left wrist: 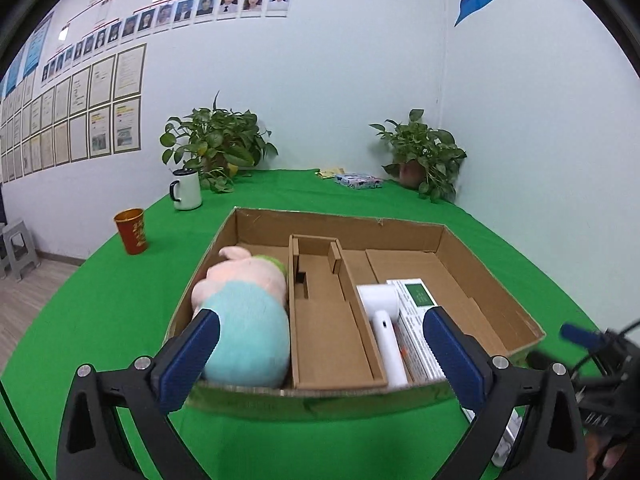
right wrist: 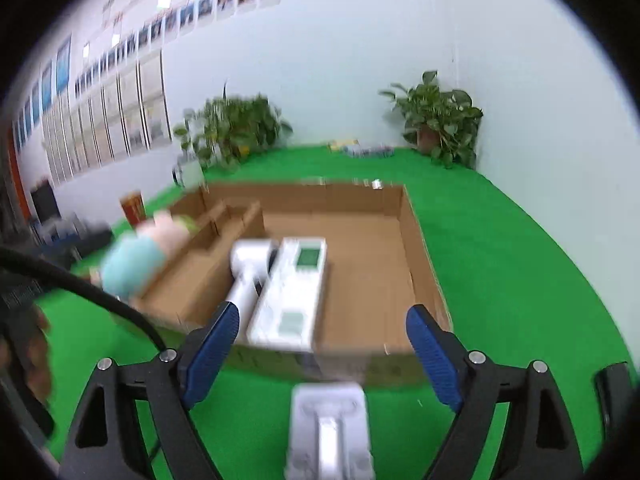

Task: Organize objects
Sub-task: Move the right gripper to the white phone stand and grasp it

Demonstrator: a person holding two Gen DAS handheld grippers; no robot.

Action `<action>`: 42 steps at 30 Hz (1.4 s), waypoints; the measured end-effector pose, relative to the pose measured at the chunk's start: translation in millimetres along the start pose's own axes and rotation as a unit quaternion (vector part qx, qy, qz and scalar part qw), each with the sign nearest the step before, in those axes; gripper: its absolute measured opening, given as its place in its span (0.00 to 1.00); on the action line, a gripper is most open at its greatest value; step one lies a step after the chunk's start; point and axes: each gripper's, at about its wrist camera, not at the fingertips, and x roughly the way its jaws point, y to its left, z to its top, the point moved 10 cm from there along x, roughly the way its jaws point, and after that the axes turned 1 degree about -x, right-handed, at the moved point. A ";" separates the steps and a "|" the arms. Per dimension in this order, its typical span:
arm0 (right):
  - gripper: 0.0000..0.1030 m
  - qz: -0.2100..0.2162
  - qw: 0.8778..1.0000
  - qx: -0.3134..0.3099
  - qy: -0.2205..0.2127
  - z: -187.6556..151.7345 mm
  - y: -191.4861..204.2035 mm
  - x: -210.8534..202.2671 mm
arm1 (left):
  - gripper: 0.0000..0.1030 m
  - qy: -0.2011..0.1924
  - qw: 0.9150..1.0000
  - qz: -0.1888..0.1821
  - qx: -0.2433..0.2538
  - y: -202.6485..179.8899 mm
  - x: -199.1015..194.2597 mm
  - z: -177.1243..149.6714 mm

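Observation:
An open cardboard box [left wrist: 492,280] with dividers sits on the green table; it also shows in the right wrist view [right wrist: 420,248]. A pink and teal plush toy [left wrist: 248,308] lies in its left compartment [right wrist: 136,256]. A white hairdryer-like device [left wrist: 384,320] and a white carton with a green label [left wrist: 416,312] lie in the right part [right wrist: 296,280]. My left gripper [left wrist: 320,356] is open over the box's near wall, its left finger beside the plush. My right gripper [right wrist: 322,344] is open and empty above the box's near wall. A white flat package [right wrist: 330,428] lies on the table below it.
A red cup [left wrist: 131,231] and a white mug [left wrist: 186,190] stand at the table's left. Two potted plants [left wrist: 216,144] [left wrist: 424,156] and a patterned packet [left wrist: 358,181] are at the back. The right hand's gripper [left wrist: 600,360] shows at the left view's right edge.

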 end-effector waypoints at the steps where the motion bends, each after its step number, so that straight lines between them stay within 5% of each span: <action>1: 0.83 0.008 1.000 0.002 0.012 -6.8 1.2 2.9 | 0.99 0.001 1.000 -0.001 0.001 -0.9 -4.0 -4.7; 9: 0.83 0.028 0.995 0.024 0.095 -56.0 0.1 15.5 | 0.99 0.032 0.999 -0.004 -0.007 -5.1 -10.9 -50.3; 15: 0.83 -0.018 0.988 0.014 0.153 -92.9 -8.8 33.9 | 0.99 0.060 0.998 -0.006 -0.002 -15.8 -0.6 -82.1; 20: 0.83 -0.039 0.986 -0.016 0.161 -99.9 -10.2 42.6 | 0.99 0.077 0.997 -0.016 -0.003 -24.7 2.2 -100.6; 24: 0.79 -0.038 0.984 -0.020 0.171 -106.1 -9.2 47.5 | 0.99 0.081 0.997 -0.022 0.001 -26.6 1.5 -105.9; 25: 0.68 -0.025 0.984 -0.014 0.174 -107.0 -7.4 46.8 | 0.99 0.082 0.996 -0.025 -0.004 -26.1 1.4 -106.5; 28: 0.64 -0.010 0.983 -0.014 0.181 -108.5 1.3 39.4 | 0.99 0.099 0.993 -0.066 -0.016 -33.1 1.6 -108.5; 32: 0.64 0.070 0.983 0.017 0.171 -113.9 23.3 20.0 | 0.99 0.146 0.981 -0.126 -0.030 -48.0 10.0 -121.4; 35: 0.80 0.053 0.990 0.018 0.129 -109.5 20.7 6.8 | 0.99 0.192 0.964 -0.174 -0.056 -62.5 20.8 -138.9; 42: 0.83 0.061 0.991 -0.014 0.120 -113.9 27.4 7.9 | 0.99 0.265 0.920 -0.262 -0.120 -101.3 42.7 -170.7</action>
